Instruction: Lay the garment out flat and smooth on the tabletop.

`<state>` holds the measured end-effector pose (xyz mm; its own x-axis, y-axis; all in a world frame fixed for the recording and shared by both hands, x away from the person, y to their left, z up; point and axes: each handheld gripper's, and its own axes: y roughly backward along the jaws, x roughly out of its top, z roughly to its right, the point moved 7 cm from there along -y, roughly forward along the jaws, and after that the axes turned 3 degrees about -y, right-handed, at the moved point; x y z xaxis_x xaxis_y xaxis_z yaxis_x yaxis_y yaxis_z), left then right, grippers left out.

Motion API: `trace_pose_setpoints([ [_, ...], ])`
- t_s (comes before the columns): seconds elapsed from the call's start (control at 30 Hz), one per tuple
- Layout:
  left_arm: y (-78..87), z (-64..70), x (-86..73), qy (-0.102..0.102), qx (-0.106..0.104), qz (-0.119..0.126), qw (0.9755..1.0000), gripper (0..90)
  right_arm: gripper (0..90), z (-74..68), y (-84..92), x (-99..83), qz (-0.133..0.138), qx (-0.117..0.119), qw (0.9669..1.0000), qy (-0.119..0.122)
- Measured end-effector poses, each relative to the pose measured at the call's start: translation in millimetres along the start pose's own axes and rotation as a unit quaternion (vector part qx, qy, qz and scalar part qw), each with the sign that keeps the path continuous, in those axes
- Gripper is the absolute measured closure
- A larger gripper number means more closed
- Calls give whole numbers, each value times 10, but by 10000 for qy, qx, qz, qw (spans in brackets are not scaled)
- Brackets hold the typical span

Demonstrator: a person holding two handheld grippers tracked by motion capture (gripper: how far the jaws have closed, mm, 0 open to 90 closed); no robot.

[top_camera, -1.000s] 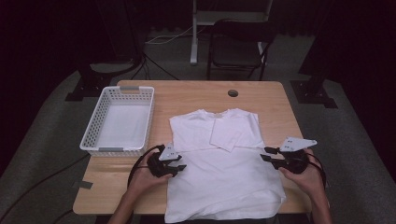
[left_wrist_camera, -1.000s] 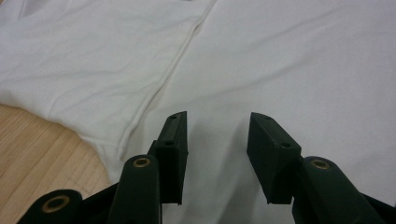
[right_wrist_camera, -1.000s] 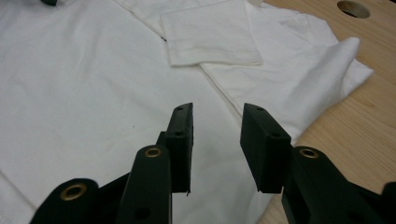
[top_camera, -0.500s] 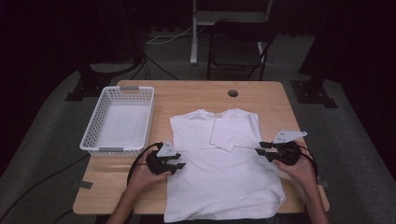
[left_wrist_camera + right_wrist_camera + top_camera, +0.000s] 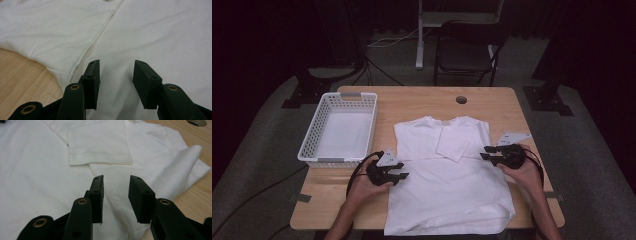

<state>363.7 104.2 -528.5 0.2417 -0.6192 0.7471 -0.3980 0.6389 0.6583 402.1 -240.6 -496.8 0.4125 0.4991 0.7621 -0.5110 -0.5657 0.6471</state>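
We see a soft white cotton T-shirt [image 5: 449, 185] lying flat across the pale wooden table [image 5: 422, 102], one sleeve [image 5: 98, 143] folded inward, faint creases in the cloth. Our left gripper [image 5: 400, 175] sits at its left edge, our right gripper [image 5: 484, 153] at its right edge; both pairs of blocky black jaws stand parted, holding nothing. A white lattice plastic basket [image 5: 312, 142] rests beside the shirt.

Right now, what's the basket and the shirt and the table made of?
The basket looks like white plastic: stiff walls with a grid of holes. The shirt looks like soft white cotton knit, matte, creased and stitched. The table shows pale matte wood grain, maybe only laminate.
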Motion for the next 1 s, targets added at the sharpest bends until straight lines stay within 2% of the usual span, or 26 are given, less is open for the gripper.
trace_pose_setpoints([
  [0.73,-9,-15,-10,45,-33,100,9999,559,651,144,-371,187,-147,-59,9999,-34],
  [1.0,-12,-22,-15,52,-19,132,9999,545,654,159,-505,249,-210,-11,9998,-67],
])
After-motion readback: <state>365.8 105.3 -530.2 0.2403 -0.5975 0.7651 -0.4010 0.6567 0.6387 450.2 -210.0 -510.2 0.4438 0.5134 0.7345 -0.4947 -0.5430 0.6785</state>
